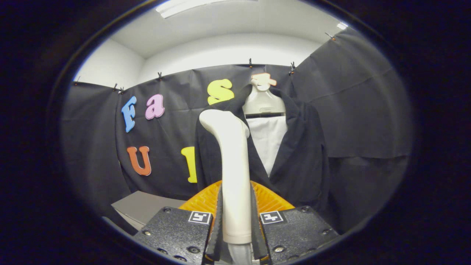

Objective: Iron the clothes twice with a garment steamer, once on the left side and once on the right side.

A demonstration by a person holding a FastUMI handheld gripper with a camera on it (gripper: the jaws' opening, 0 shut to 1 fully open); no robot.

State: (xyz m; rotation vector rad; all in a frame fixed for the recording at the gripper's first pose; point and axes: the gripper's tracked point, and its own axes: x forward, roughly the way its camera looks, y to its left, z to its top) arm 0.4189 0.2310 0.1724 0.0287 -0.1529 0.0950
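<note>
Two black fingers (220, 221) of the gripper (236, 224) stand nearly closed, one on each side of the garment steamer (232, 173), and both ribbed pads press against its cream handle, so the handle is clamped between them with no gap showing on either side. Each finger carries a small square black-and-white marker on the top of its block. The steamer rises upright from between the fingers: a smooth, pale shaft that widens slightly at the base, where a grey part of it shows just below the cream sleeve, and bends at the top into a rounded head turned toward the left. Just behind the handle, low down and close to the fingers, sits an orange ribbed piece (270, 200), fanning out to both sides of the shaft. Beyond the steamer hangs the clothes item, a dark jacket (301, 154), draped open on a white hanger form (263, 101) with a white panel (268, 141) showing between its lapels. The steamer's head stands in front of the jacket's left shoulder and lapel; whether it touches the cloth cannot be told. Left of the fingers and lower lies a grey flat surface (143, 208).
</note>
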